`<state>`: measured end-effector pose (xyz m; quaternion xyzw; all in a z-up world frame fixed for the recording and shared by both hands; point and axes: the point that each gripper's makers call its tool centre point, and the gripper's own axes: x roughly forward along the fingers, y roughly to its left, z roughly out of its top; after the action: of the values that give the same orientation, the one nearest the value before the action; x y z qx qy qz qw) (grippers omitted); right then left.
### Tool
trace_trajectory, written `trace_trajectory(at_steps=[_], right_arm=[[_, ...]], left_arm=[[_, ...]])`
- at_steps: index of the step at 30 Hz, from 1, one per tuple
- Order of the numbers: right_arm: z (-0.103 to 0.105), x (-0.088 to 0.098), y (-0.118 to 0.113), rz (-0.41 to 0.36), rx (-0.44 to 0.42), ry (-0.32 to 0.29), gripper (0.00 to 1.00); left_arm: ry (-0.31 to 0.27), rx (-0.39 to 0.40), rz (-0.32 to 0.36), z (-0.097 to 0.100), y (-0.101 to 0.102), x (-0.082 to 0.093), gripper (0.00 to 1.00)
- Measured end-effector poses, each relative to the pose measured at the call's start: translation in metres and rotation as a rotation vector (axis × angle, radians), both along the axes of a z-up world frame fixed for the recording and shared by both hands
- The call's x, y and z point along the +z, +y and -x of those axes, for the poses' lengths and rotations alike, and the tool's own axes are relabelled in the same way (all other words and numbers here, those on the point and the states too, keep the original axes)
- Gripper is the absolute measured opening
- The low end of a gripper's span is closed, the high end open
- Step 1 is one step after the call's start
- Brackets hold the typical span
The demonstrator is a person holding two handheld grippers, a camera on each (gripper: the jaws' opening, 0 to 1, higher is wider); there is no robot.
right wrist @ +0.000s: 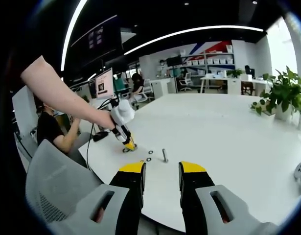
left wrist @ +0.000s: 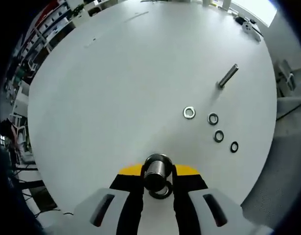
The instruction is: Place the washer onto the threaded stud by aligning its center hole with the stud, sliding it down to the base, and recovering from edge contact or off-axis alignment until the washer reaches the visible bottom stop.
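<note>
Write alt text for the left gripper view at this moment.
The left gripper holds a threaded stud upright between its yellow-tipped jaws, with a washer around its base. Farther off on the white table lie four loose washers and a bolt.

Black fingers (right wrist: 133, 196), yellow tips, seemingly grey bodies.

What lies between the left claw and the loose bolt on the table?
In the left gripper view, four washers lie on the white table between the left claw and the bolt.
</note>
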<state>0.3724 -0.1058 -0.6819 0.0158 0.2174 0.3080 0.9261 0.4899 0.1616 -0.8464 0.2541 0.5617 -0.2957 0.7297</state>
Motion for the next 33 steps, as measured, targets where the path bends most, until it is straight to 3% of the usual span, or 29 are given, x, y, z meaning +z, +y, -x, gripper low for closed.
trace_trajectory(at_steps=[14,20,33], right_arm=[[0.002,-0.001,0.004,-0.002,0.021,0.005,0.29],[0.003,-0.001,0.007,-0.006,0.038,0.01,0.29],[0.007,-0.004,0.013,0.0,0.072,0.025,0.29]], left_arm=[[-0.036,0.061,0.01,0.003,0.009,0.013,0.23],[-0.058,0.111,0.031,0.012,0.014,0.024,0.23],[-0.074,0.208,0.06,0.03,0.03,0.032,0.23]])
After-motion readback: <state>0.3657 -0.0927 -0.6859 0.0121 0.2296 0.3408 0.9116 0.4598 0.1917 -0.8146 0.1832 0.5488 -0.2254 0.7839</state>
